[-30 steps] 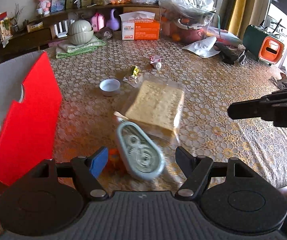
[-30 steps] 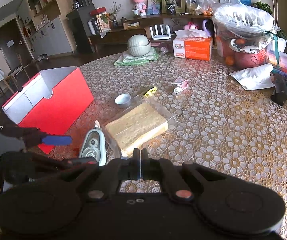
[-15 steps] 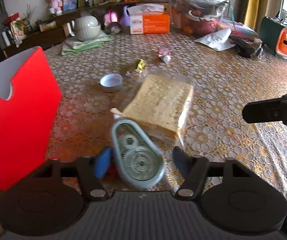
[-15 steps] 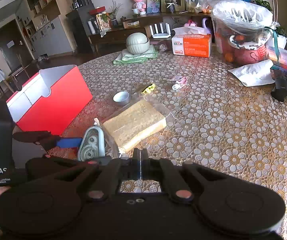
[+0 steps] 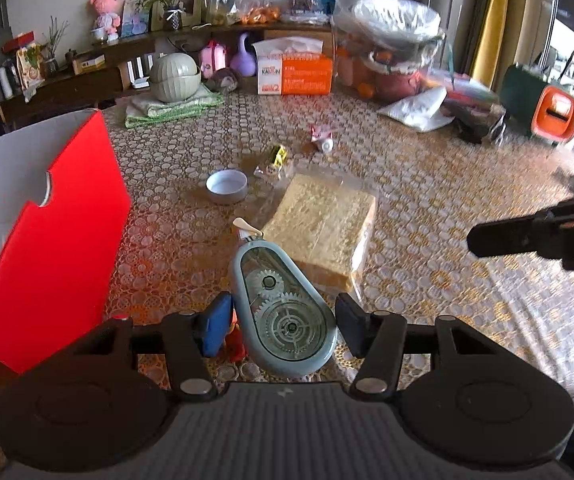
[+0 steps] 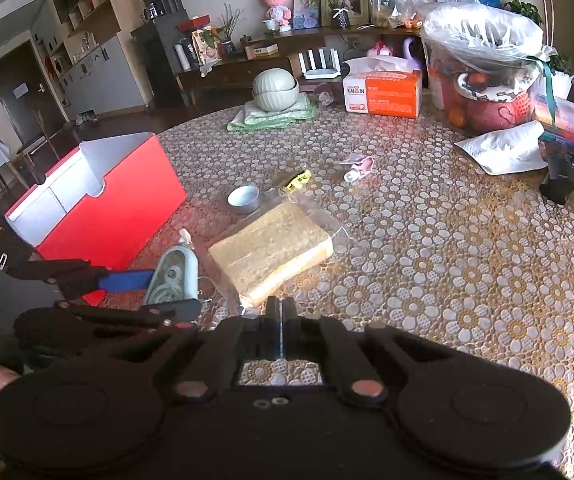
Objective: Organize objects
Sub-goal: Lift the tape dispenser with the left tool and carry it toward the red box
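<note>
Straddling the grey correction-tape dispenser [image 5: 283, 312], the left gripper [image 5: 281, 326] hangs spread and empty, the dispenser's long axis running along its fingers toward the bagged bread [image 5: 323, 228], while the clenched, empty right gripper [image 6: 281, 312] sits farther off.

Between my left gripper's [image 5: 283, 320] spread fingers lies the correction tape dispenser [image 5: 281, 306], a pale blue-grey teardrop with a clear window showing its gears, flat on the surface [image 5: 427, 184] with its narrow tip pointing away from me. Just beyond its tip sits the bagged sliced bread [image 5: 323, 228], lying flat in clear plastic. To my left stands the open red box [image 5: 59, 232], white inside.
</note>
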`<action>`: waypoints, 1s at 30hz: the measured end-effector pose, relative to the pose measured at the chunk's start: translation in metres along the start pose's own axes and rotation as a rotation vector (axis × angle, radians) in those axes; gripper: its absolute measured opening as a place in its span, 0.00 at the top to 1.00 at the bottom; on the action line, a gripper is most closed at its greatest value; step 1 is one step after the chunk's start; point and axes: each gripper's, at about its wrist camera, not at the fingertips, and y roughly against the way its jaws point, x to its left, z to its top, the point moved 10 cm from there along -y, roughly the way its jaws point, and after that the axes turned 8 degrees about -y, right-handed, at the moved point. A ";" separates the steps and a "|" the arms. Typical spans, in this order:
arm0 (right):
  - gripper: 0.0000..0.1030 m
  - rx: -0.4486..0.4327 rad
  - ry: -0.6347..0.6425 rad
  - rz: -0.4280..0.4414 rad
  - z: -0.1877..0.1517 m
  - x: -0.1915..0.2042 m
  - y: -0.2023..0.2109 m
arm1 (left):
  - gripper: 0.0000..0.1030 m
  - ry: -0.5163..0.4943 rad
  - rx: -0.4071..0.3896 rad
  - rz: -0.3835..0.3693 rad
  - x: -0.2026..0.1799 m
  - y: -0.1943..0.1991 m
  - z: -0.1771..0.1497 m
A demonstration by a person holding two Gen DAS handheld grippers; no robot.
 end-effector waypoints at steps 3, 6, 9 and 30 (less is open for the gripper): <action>1.00 -0.003 0.011 0.004 0.001 0.006 0.004 | 0.46 0.028 -0.012 -0.026 0.005 0.011 0.003; 1.00 -0.008 0.037 0.013 0.004 0.017 0.009 | 0.46 0.053 -0.031 -0.055 0.010 0.026 0.006; 1.00 -0.012 0.065 0.021 0.007 0.029 0.014 | 0.46 0.063 -0.047 -0.078 0.016 0.040 0.011; 0.91 -0.084 0.134 -0.106 0.066 0.037 0.012 | 0.46 0.064 -0.134 -0.057 0.107 0.122 0.034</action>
